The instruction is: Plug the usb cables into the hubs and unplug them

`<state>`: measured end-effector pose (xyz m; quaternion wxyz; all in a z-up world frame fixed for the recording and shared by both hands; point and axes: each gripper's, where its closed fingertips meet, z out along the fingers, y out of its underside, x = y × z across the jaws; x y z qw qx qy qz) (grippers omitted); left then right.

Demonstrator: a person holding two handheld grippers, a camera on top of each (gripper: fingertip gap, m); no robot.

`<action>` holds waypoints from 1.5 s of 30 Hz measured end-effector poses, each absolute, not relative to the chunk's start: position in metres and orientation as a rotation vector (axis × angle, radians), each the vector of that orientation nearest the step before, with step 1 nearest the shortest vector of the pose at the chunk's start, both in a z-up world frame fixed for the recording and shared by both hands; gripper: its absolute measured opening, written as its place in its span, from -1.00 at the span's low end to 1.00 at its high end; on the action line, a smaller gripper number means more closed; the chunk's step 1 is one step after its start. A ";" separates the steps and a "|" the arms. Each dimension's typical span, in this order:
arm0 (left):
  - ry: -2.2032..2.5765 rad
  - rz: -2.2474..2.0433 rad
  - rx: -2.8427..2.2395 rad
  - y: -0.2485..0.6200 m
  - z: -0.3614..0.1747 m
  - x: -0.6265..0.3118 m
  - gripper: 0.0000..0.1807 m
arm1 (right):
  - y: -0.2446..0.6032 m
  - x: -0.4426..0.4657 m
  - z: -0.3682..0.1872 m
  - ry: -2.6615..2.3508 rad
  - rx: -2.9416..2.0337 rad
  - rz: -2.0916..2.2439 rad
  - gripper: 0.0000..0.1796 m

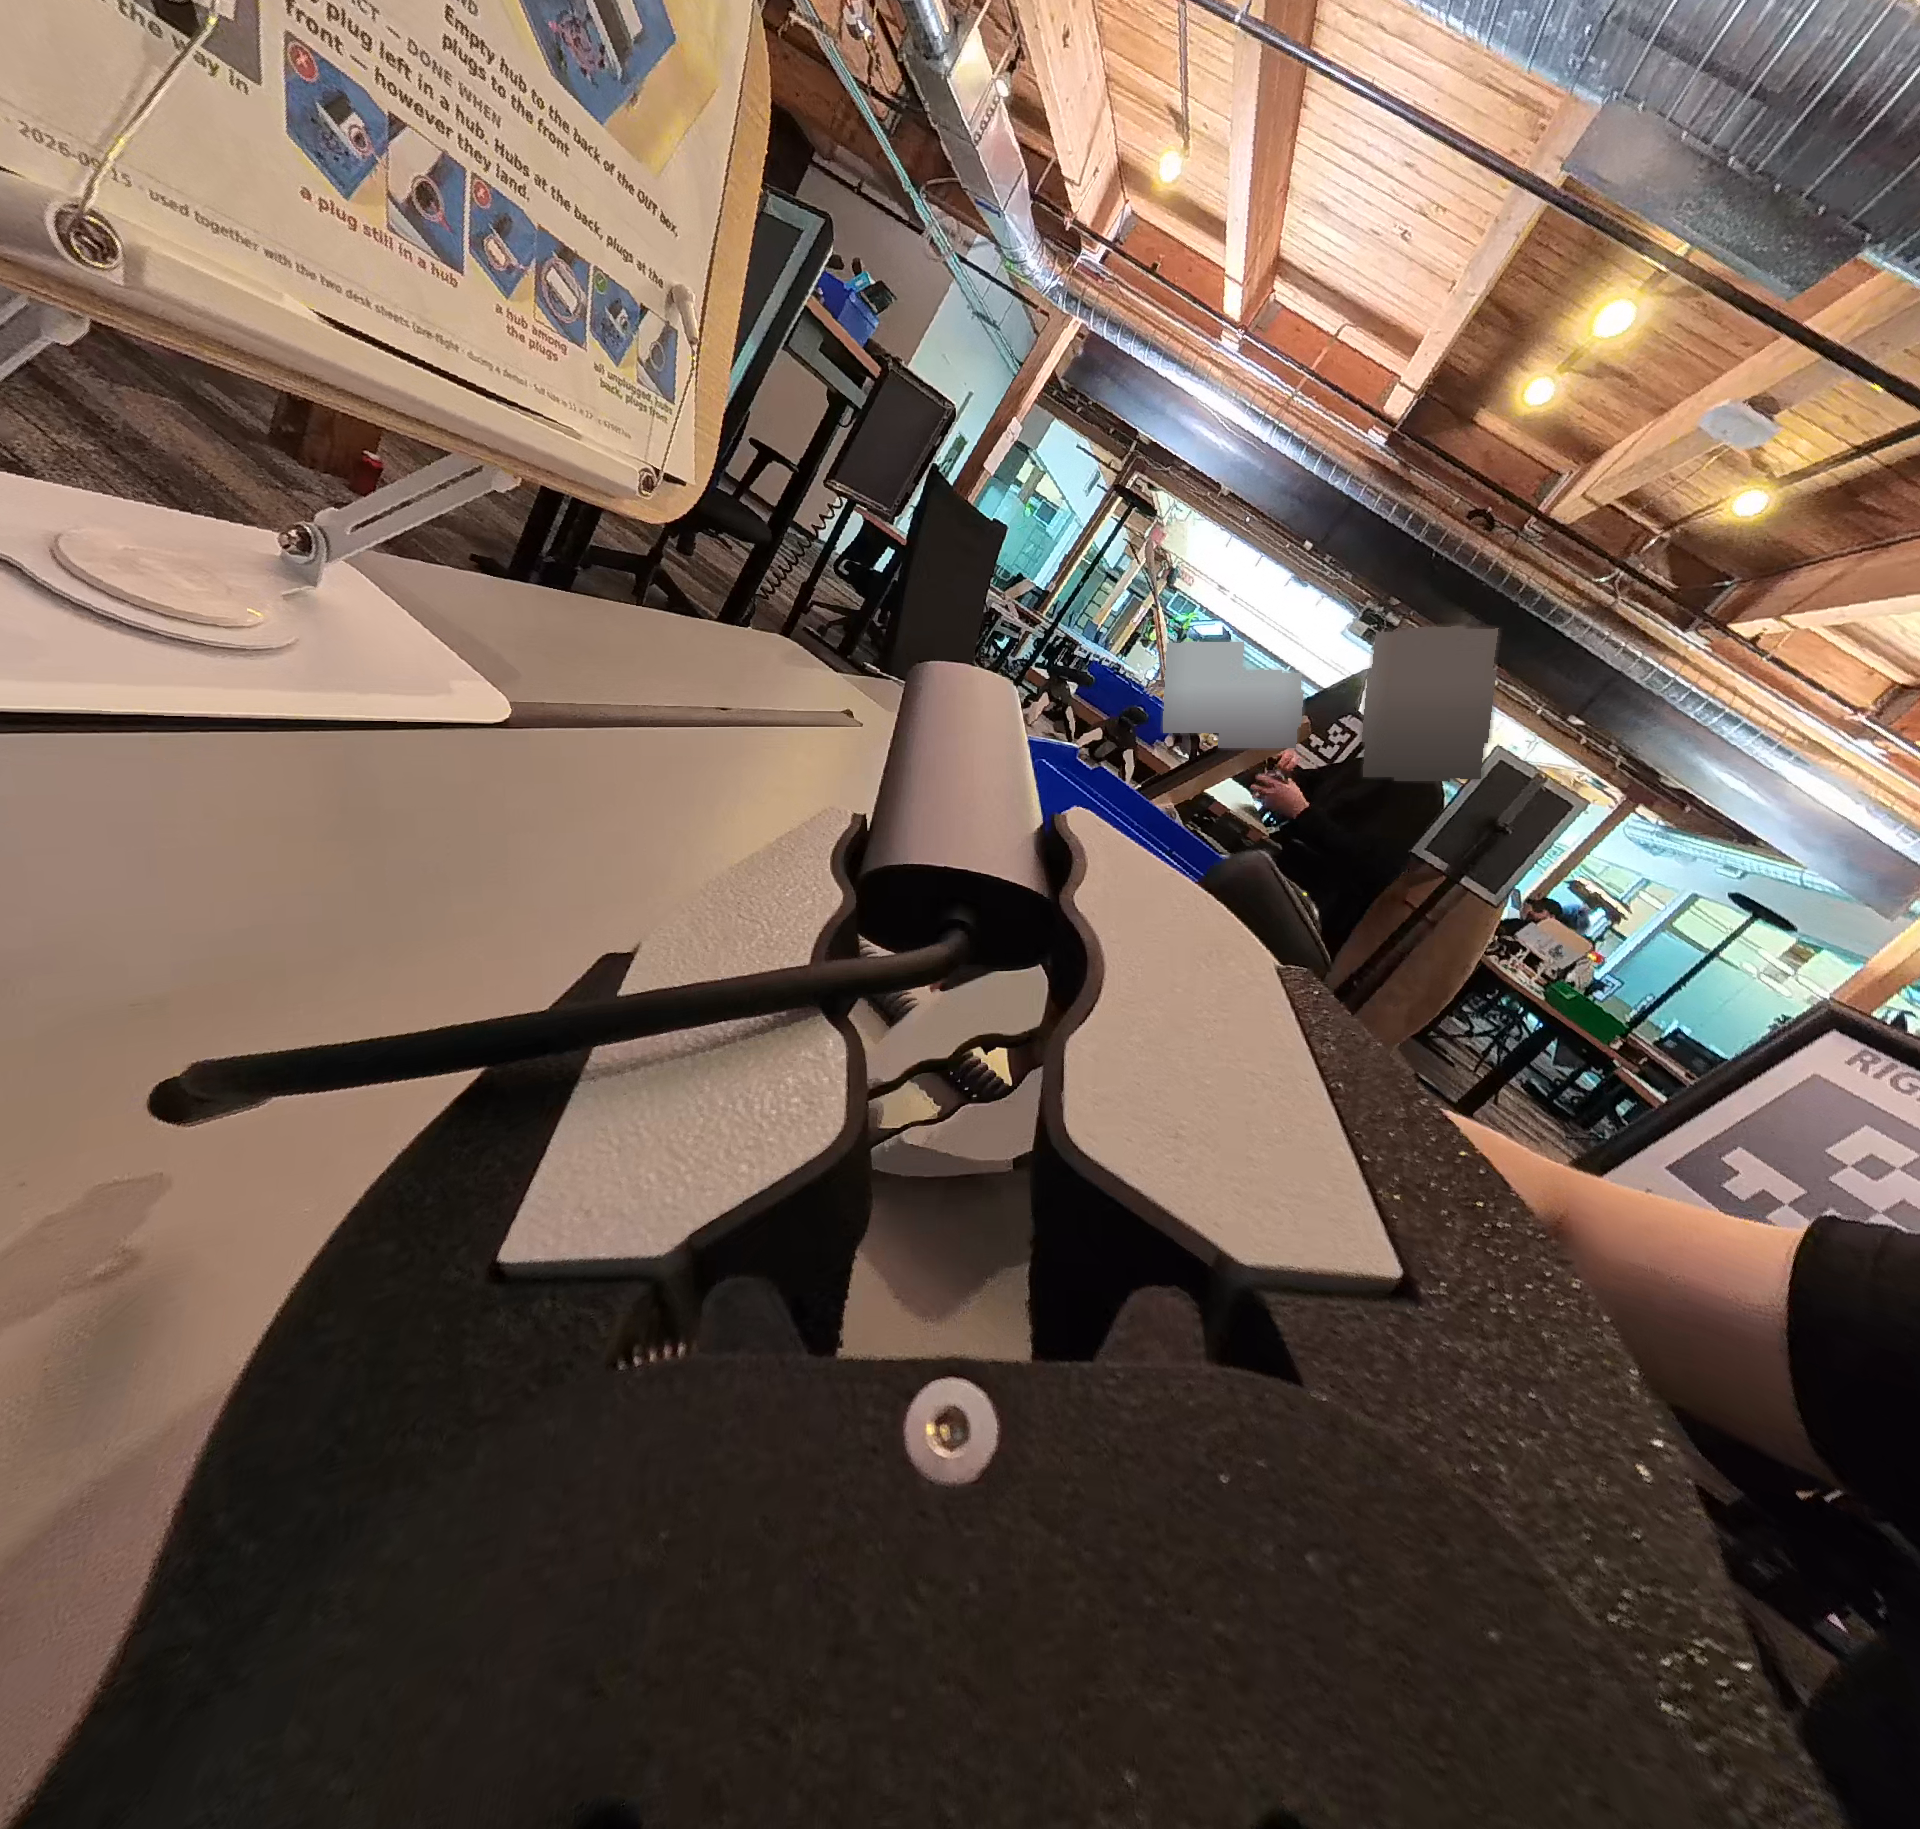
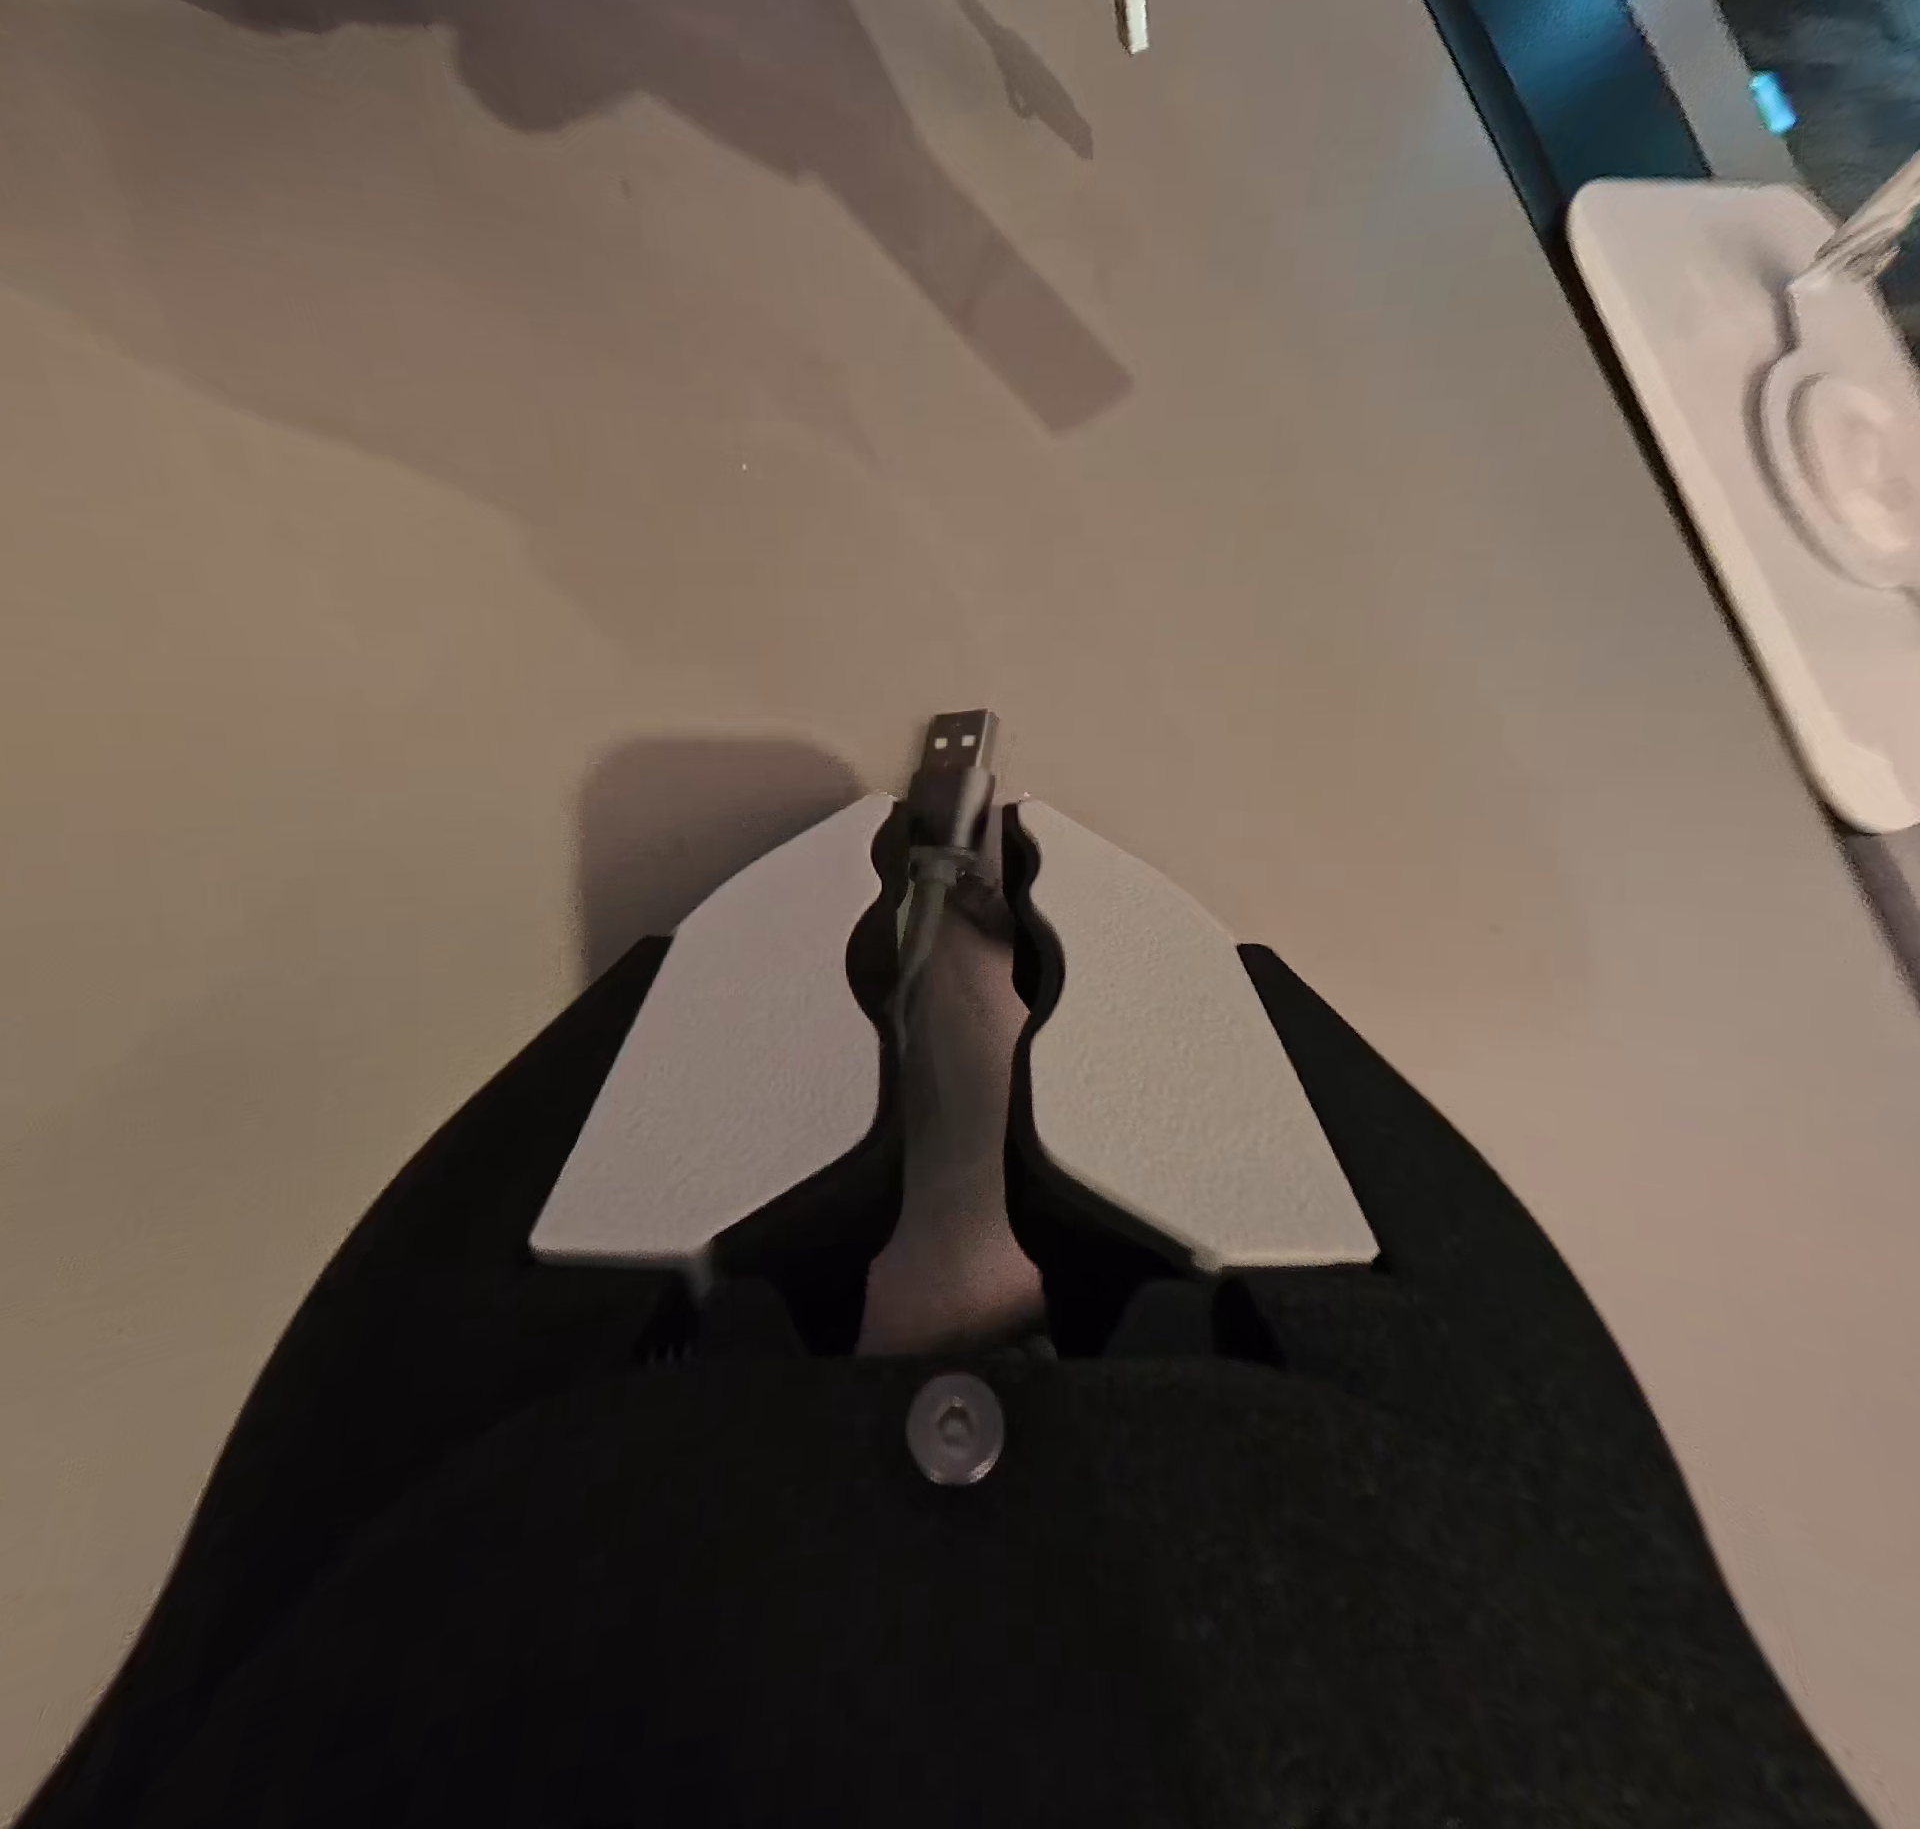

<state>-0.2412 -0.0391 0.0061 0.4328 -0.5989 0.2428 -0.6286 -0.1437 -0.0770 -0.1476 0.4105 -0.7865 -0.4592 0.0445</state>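
Observation:
In the left wrist view my left gripper [image 1: 956,834] is shut on a dark grey USB hub [image 1: 951,771], held lifted above the grey table [image 1: 312,896] and pointing away from me; the hub's black cable [image 1: 540,1036] trails back to the left. In the right wrist view my right gripper [image 2: 951,803] is shut on a dark USB cable plug [image 2: 956,766], its metal tip sticking out past the fingertips just above the table [image 2: 416,532]. A second USB plug [image 2: 1130,3] shows at the top edge.
A white stand base [image 1: 239,657] sits at the table's far edge and carries a tilted instruction board [image 1: 416,169]; the base also shows in the right wrist view [image 2: 1745,491]. A person's forearm [image 1: 1662,1280] is at right. Blue bins [image 1: 1122,803] and desks stand beyond. The tips of one gripper are about 20 cm away from the tips of the other.

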 end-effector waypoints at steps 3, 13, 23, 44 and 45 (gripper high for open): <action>0.603 -1.572 -1.493 -0.039 0.006 -0.241 -0.64 | -0.078 -0.142 -0.138 -1.002 -2.042 0.347 -0.76; 0.606 -1.574 -1.492 -0.039 0.007 -0.241 -0.64 | -0.077 -0.138 -0.133 -0.933 -2.126 0.562 -0.77; 0.604 -1.579 -1.493 -0.039 0.006 -0.241 -0.64 | -0.087 -0.151 -0.145 -1.289 -1.938 0.118 -0.90; 0.595 -1.590 -1.505 -0.038 0.005 -0.241 -0.64 | -0.133 -0.172 -0.149 -1.841 -1.279 -0.558 -0.90; 0.596 -1.589 -1.505 -0.038 0.005 -0.241 -0.64 | -0.135 -0.172 -0.149 -1.841 -1.301 -0.527 -0.89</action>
